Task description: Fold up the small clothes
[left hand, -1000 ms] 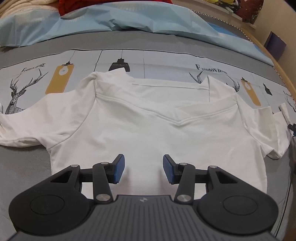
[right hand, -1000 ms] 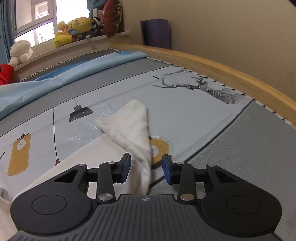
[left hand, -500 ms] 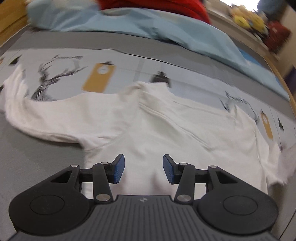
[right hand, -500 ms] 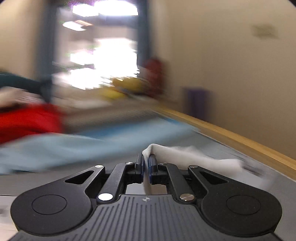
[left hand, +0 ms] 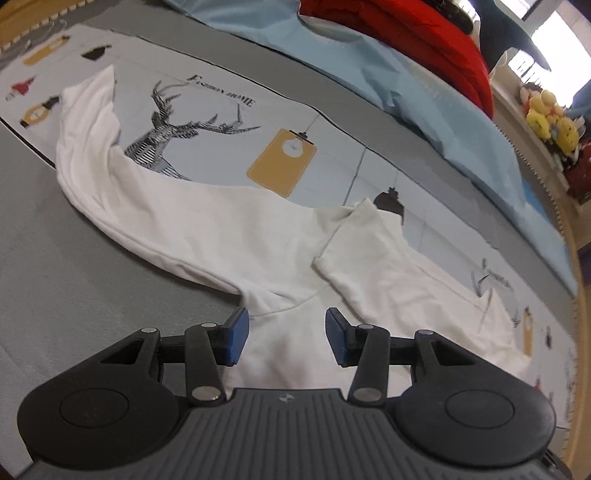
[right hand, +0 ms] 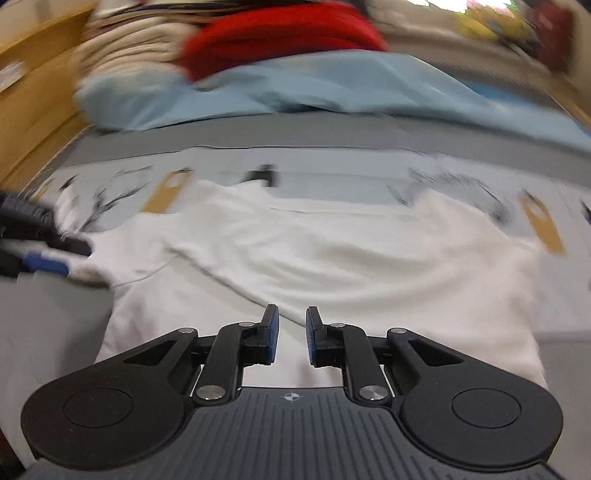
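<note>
A grey and pale-blue printed bedsheet [left hand: 207, 122] with deer and lamp motifs covers the bed; a light-blue quilt [left hand: 424, 92] lies beyond, a red cloth [left hand: 417, 33] on it, yellow plush toys [left hand: 550, 122] behind

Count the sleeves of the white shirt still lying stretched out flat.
1: the left sleeve of the white shirt stretches out past the deer print. The right sleeve is folded across the chest.

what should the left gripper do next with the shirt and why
Probably reach out to the long left sleeve and pinch it near the cuff, to fold it in over the body. That sleeve lies spread out across the bedsheet, while the other sleeve is already folded in across the white shirt. The left gripper is open and empty by the armpit.
</note>
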